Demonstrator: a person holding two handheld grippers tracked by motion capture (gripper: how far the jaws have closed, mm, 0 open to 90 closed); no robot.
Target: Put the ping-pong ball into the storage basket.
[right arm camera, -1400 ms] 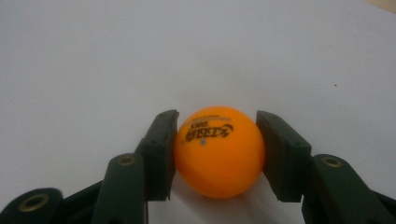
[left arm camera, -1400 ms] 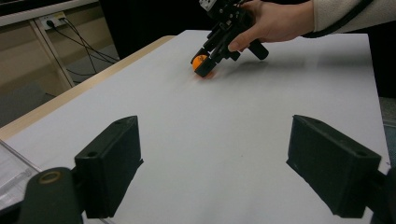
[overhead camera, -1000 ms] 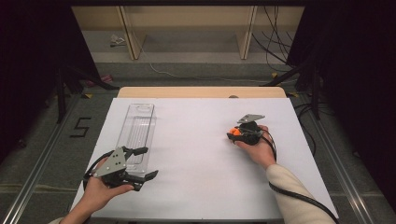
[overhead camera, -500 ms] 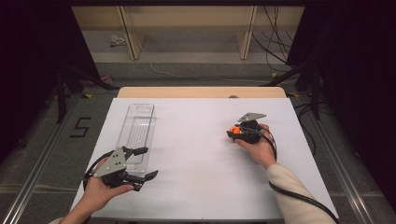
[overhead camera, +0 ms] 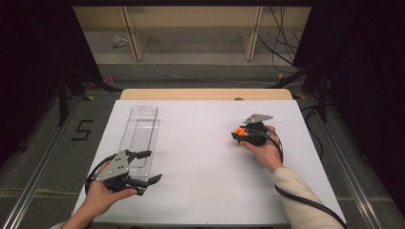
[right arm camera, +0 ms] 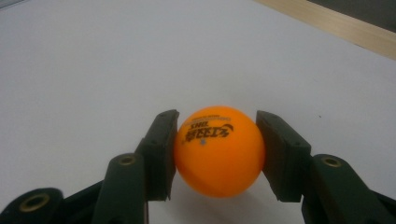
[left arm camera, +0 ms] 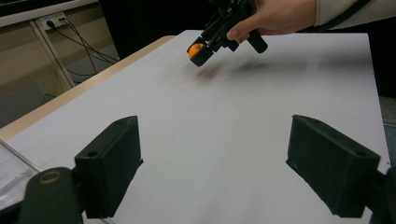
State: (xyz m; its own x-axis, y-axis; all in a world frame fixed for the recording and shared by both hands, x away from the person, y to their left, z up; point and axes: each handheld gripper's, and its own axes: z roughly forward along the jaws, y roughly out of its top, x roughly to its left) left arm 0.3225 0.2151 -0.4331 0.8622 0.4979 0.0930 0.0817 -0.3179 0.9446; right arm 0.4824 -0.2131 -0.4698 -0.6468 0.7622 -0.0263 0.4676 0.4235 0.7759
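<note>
Ball [right arm camera: 218, 150], orange, sits clamped btwn the right gripper [overhead camera: 244, 133] jaws, just above the white table [overhead camera: 200, 157], right of centre. Left gripper [left arm camera: 219, 168] gapes wide, empty, near the clear tray [overhead camera: 141, 133]. Biggest risk: smooth round ball squirts out if grip eases or tilts, then rolls off the table edge.

You had a clear plastic tray [overhead camera: 139, 133] lying lengthwise on the white table [overhead camera: 200, 157] near its left edge. A "5" marking [overhead camera: 82, 130] sat on the floor beside it.
</note>
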